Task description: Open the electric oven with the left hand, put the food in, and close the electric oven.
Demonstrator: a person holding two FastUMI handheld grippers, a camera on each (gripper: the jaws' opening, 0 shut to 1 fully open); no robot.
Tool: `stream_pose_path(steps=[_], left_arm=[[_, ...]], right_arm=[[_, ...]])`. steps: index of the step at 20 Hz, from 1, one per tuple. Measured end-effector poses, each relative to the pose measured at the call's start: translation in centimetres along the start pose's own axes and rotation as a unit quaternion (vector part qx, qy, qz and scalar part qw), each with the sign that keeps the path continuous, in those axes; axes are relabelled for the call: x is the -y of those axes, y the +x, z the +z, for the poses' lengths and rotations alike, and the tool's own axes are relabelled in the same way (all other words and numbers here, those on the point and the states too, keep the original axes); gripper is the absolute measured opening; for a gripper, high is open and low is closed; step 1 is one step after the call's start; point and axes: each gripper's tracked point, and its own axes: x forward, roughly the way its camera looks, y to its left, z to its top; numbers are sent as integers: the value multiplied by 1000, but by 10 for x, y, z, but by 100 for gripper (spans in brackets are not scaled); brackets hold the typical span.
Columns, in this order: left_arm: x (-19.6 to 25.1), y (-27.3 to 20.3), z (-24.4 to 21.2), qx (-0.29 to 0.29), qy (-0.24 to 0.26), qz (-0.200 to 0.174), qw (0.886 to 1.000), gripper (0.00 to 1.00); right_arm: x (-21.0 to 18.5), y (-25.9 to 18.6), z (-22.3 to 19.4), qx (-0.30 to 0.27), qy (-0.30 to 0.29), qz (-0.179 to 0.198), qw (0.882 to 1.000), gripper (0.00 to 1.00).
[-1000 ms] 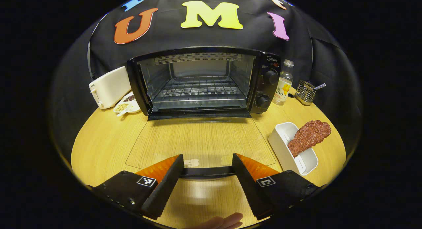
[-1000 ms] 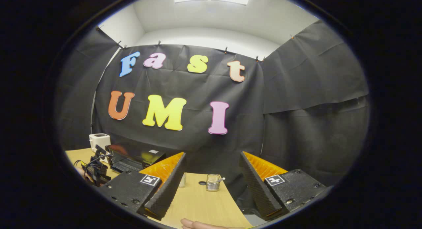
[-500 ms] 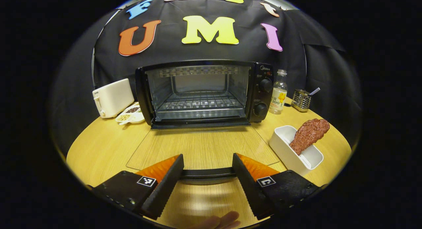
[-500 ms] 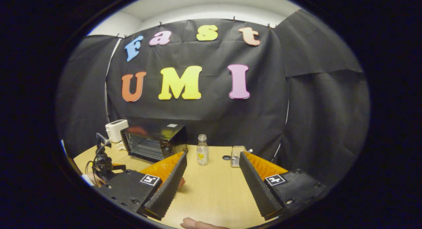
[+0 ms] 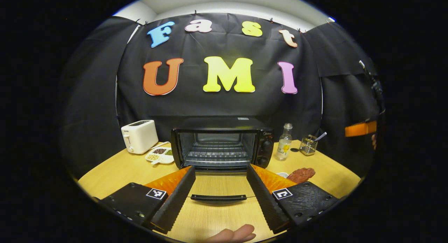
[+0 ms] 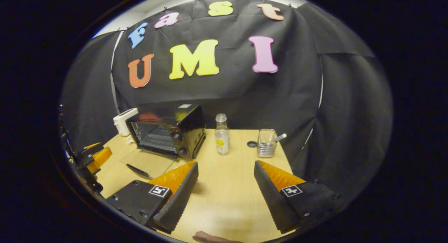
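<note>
No legible words or nos. anywhere. Square coded marker (image 5: 155,193) on ea. finger block of left gripper (image 5: 220,169), same on right gripper (image 6: 225,164): pattern only, no txt. Black boxy electric oven (image 5: 220,147): small pale logo atop knob panel, too small to read; white sticker (image 6: 184,106) on roof, unreadable. Clear glass bottle (image 5: 284,147): label w/ yellow pic, print too tiny. White plastic toaster (image 5: 139,136): dark mark on its end, unreadable.

Black cloth wall (image 5: 224,106) behind round wooden table (image 5: 115,173), pinned along top edge, creased. Second cloth panel (image 6: 350,106) hung right of it, overlapping. Pale ceiling strip (image 5: 227,5) above cloth. Tabletop light wood grain, glare patch near front edge. Surroundings beyond table dark.
</note>
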Motion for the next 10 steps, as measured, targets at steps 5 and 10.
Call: stream_pose_path(steps=[5,10], left_arm=[[-11,-40,54,52,31,29,998,94],[-10,-71,79,66,31,31,997,94]], right_arm=[[-24,40,-30,-84,29,65,994,100],[-45,77,-59,-164,77,105,978,94]])
